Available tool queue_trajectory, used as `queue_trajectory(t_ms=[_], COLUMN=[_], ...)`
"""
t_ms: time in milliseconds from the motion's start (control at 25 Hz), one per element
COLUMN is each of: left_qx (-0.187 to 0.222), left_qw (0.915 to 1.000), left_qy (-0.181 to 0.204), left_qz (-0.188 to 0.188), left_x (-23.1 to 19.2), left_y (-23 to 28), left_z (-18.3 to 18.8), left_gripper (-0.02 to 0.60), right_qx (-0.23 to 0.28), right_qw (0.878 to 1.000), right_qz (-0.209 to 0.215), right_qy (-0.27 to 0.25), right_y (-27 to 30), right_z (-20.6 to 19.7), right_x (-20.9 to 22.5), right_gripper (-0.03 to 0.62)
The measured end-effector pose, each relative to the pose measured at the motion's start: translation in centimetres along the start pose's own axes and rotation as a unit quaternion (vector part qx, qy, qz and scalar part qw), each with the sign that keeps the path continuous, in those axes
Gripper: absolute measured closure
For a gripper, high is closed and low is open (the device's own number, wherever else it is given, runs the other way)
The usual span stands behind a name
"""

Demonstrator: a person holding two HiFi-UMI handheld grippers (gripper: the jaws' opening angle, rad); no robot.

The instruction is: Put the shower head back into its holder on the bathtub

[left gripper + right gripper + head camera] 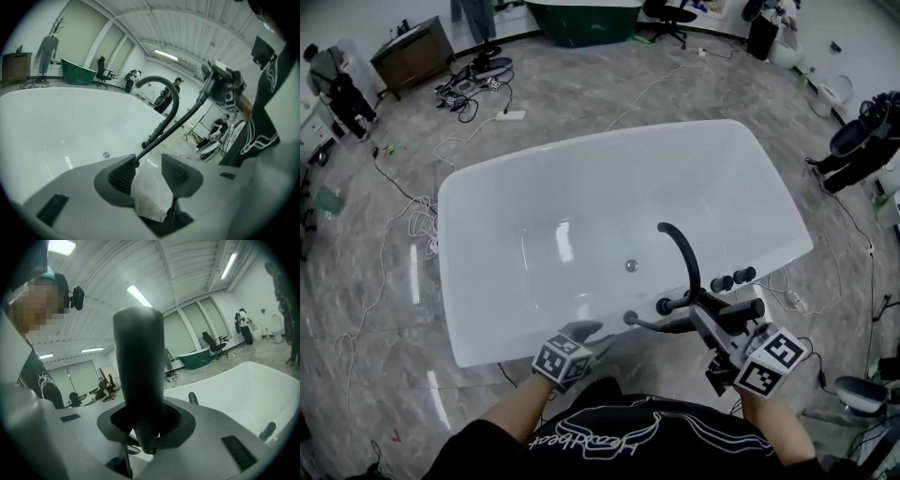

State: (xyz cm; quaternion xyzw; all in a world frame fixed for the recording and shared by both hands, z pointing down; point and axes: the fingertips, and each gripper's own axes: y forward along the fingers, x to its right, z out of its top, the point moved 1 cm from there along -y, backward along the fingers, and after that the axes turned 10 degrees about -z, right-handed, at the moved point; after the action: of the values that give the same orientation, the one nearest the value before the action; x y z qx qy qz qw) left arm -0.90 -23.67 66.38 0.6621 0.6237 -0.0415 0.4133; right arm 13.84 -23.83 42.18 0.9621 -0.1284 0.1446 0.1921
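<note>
A white bathtub [534,187] fills the middle of the head view. A black arched spout [682,248] and black knobs [731,278] stand on its near right rim. My right gripper [703,323] is shut on the black stick-shaped shower head [670,325], held just above the rim beside the spout's foot. In the right gripper view its thick handle [138,362] stands between the jaws of that gripper [140,425]. My left gripper [592,336] is open at the near rim with nothing between its jaws. The left gripper [149,171] faces a thin black hose [178,126].
Grey marble floor surrounds the tub, with cables [469,98] and a power strip at the back left. A green tub [581,19], office chairs and a wooden cabinet [412,52] stand at the back. People stand at far left and right.
</note>
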Motion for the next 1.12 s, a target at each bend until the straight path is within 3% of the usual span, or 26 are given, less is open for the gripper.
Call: queue_trajectory(t_ms=[160,280,360,560,800,1120], left_qx=[0.079,0.092,0.098,0.124,0.164,0.179], left_qw=[0.9966,0.9953,0.9948,0.9923,0.9846,0.9800], left_qy=[-0.020,-0.028,-0.024,-0.007,-0.060,-0.083], left_qz=[-0.004,-0.008,-0.011,-0.001,0.003,0.023], left_x=[1.4,2.3,3.2,4.8,4.9,4.2], left_y=[-4.6,-6.9,-8.3,-11.3,-13.6,-15.6], left_z=[2.4,3.2,3.7,4.8,3.6,2.4], left_gripper=[0.443,0.546,0.575,0.577,0.577,0.577], right_qx=[-0.036,-0.059,-0.075,-0.105,-0.137,-0.189], right_qw=[0.998,0.994,0.991,0.988,0.983,0.970], right_qz=[0.009,0.019,0.021,0.016,0.003,-0.003], right_qy=[-0.055,-0.088,-0.107,-0.113,-0.126,-0.155], right_y=[3.9,6.4,7.8,10.9,14.1,16.4], right_z=[-3.8,-6.5,-8.7,-12.7,-16.7,-21.4], right_x=[-0.9,-1.4,-1.3,-0.3,1.1,2.0], right_gripper=[0.496,0.496,0.496,0.496,0.496,0.494])
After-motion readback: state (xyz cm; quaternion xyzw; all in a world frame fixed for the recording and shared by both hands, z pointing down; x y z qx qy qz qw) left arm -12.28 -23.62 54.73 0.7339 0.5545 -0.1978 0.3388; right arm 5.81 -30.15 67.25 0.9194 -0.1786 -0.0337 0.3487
